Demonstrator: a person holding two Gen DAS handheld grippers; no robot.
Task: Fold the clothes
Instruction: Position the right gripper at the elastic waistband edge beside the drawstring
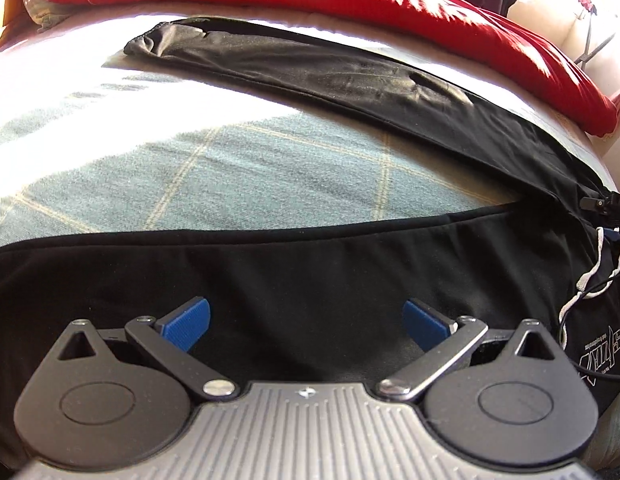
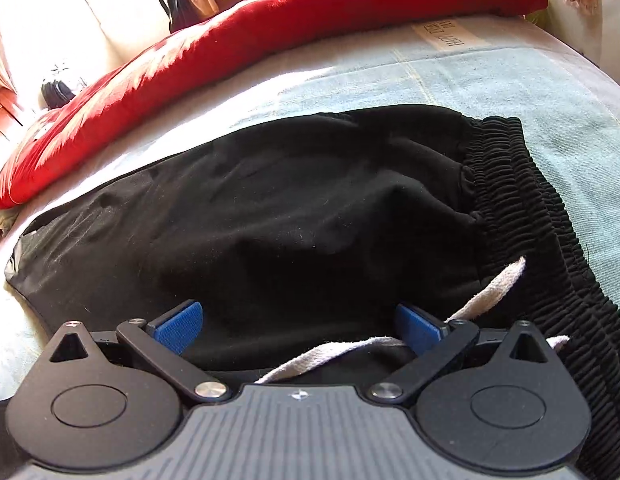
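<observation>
Black trousers point(image 1: 310, 272) are spread across a bed point(image 1: 189, 160) covered in a pale checked sheet, near a red blanket point(image 1: 350, 4). The left gripper point(image 1: 305, 320) is held over one leg, jaws wide apart, nothing gripped. The right gripper point(image 2: 297, 322) is held by the waistband point(image 2: 510, 184) and white drawstring point(image 2: 490, 284), jaws equally spread and empty.

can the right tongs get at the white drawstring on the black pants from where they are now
Probably yes. The right tongs are open just above the black pants, and the white drawstring runs right beside the right-hand pad with nothing covering it. A small shift sideways should bring it between the jaws.
</observation>
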